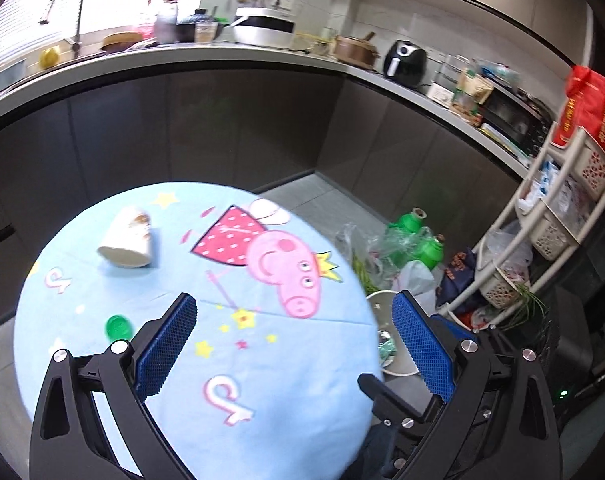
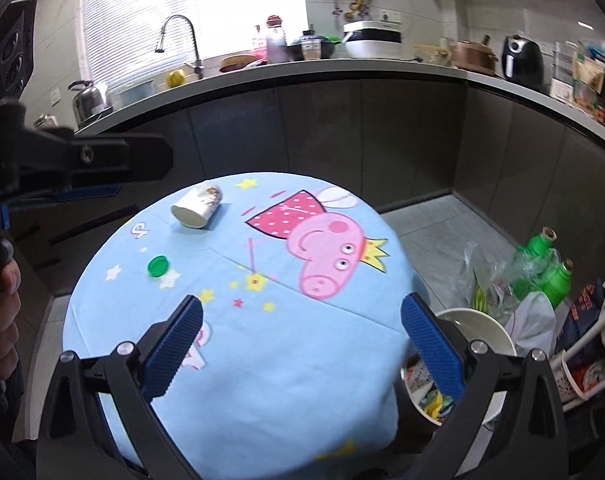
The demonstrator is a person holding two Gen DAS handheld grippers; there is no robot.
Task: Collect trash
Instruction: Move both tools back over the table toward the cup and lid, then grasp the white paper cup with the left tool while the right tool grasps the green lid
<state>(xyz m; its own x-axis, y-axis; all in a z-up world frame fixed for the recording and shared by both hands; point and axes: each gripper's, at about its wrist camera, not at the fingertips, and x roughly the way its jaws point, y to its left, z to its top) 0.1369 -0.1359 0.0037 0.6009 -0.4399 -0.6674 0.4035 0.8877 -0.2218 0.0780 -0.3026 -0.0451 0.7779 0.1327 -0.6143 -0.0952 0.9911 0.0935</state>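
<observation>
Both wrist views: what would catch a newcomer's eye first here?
The round table under a light-blue cartoon pig tablecloth fills the middle of both views. On it lie a tipped-over white paper cup at the far left and a small green bottle cap nearer the left edge. Both claws, left and right, hover open, and a white bin stands at the table's right.
</observation>
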